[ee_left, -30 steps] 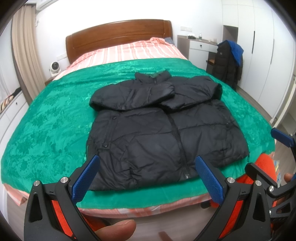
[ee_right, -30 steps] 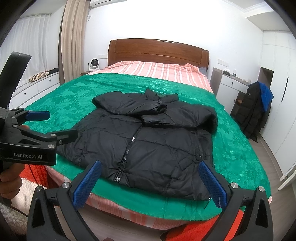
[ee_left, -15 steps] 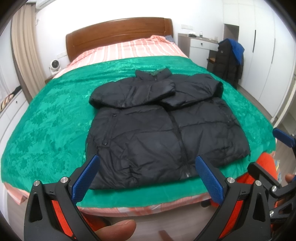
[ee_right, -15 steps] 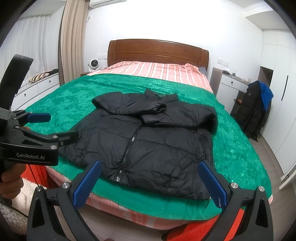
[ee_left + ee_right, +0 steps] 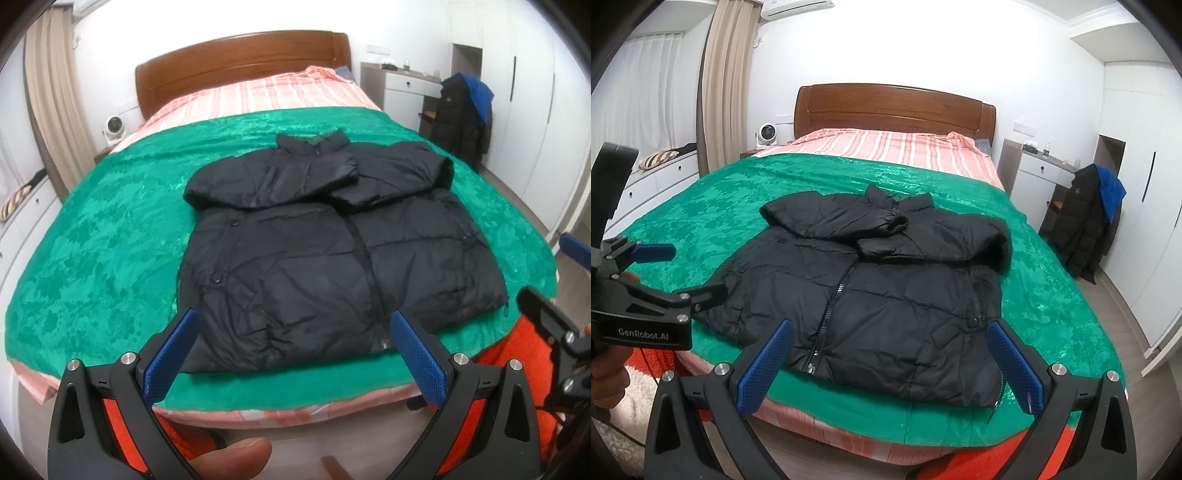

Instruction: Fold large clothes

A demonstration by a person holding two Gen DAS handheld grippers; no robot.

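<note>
On the green bedspread (image 5: 92, 258), a black jacket (image 5: 332, 258) lies.

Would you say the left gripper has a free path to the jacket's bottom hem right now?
Probably yes: the left gripper is open and empty, facing the black jacket hem at the bed's near edge, with nothing between them.
</note>
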